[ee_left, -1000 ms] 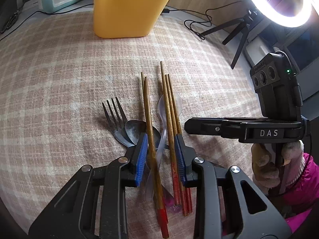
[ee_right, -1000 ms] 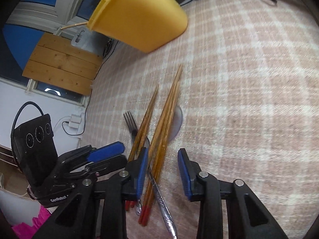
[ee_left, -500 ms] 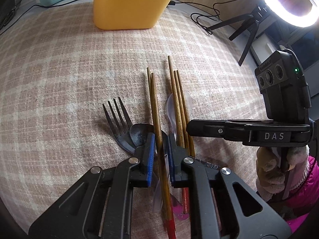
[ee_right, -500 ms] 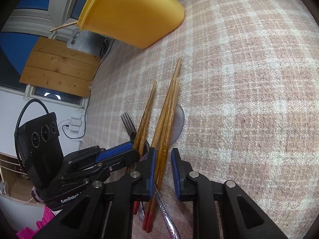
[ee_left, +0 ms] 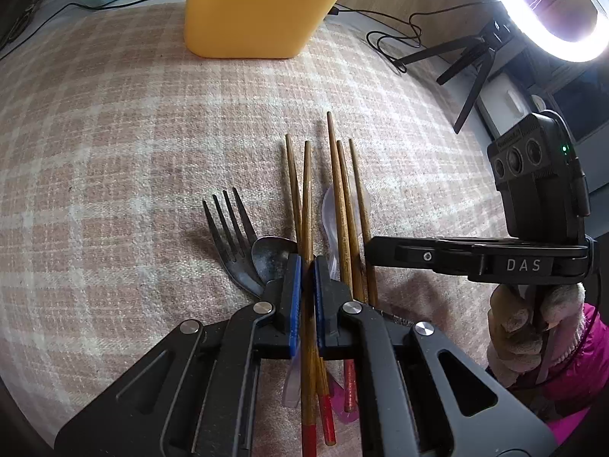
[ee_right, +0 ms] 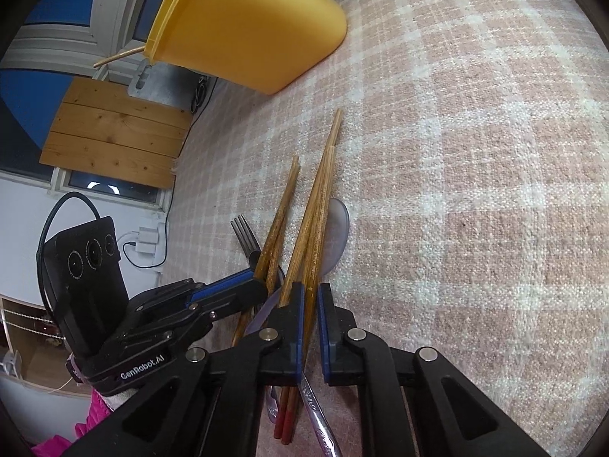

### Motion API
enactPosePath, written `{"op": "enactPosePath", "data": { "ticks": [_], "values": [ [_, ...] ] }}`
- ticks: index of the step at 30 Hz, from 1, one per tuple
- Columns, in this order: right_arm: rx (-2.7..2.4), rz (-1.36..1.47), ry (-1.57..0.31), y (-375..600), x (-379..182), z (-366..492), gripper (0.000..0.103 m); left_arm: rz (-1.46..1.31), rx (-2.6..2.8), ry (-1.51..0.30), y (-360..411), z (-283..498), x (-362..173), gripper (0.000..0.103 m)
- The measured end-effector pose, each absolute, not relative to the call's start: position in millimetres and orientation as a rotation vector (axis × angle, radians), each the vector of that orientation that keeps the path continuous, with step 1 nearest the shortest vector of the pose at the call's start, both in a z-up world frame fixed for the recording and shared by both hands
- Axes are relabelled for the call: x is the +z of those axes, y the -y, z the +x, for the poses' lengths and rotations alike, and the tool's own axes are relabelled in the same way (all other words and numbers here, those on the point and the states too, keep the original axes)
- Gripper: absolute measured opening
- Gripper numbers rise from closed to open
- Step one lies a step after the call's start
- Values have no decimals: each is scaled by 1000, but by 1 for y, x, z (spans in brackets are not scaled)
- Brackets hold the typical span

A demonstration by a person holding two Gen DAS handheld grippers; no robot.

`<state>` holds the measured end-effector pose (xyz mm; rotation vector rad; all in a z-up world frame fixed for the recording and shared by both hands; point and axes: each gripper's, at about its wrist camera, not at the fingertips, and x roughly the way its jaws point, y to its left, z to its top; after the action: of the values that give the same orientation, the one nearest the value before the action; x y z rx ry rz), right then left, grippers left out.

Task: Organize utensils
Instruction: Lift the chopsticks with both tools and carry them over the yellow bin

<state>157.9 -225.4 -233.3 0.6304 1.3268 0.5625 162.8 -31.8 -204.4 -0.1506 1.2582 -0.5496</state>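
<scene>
- Tabletop (ee_left: 114, 122): covered in a pink-and-cream checked cloth; all utensils lie together near its front edge.
- Fork (ee_left: 230, 236): dark metal, leftmost of the group in the left wrist view, tines pointing away toward the bin.
- Metal spoon (ee_left: 272, 253): bowl just beside the fork's head, partly covered by the left hand-held gripper.
- Left hand-held gripper (ee_left: 307, 266): its blue-padded jaws are drawn together and clamped on the left pair of chopsticks (ee_left: 300, 190), which run up between the pads with their red ends near the lower frame edge.
- Clear plastic spoon (ee_left: 331, 209): lies under the sticks, between the two chopstick groups (only its pale bowl shows clearly).
- Right bundle of chopsticks (ee_left: 344, 198): three sticks, just beside the left pair, tips fanning slightly toward the bin.
- Right hand-held gripper (ee_right: 311, 297): jaws drawn together and clamped on that right bundle; a patterned metal handle (ee_right: 316, 411) lies beneath the jaws.
- Gloved hand (ee_left: 529, 327): grips the right gripper's handle at the right edge, with a pink sleeve behind it.
- Yellow bin (ee_left: 262, 3): upright at the far side of the tabletop, well apart from the utensils; one chopstick (ee_right: 118, 56) sticks out over its rim.
- Ring light (ee_left: 552, 11): lit, on a tripod beyond the tabletop's far right corner.
</scene>
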Motion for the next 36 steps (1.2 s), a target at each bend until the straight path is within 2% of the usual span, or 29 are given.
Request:
{"op": "enactPosePath", "data": {
  "ticks": [11, 36],
  "values": [
    [542, 598, -1277, 238, -215, 147, 4, -206, -552, -1226, 21, 159, -192, 4],
    [462, 311, -973, 247, -105, 123, 4, -244, -545, -1025, -14, 148, -113, 4]
  ]
}}
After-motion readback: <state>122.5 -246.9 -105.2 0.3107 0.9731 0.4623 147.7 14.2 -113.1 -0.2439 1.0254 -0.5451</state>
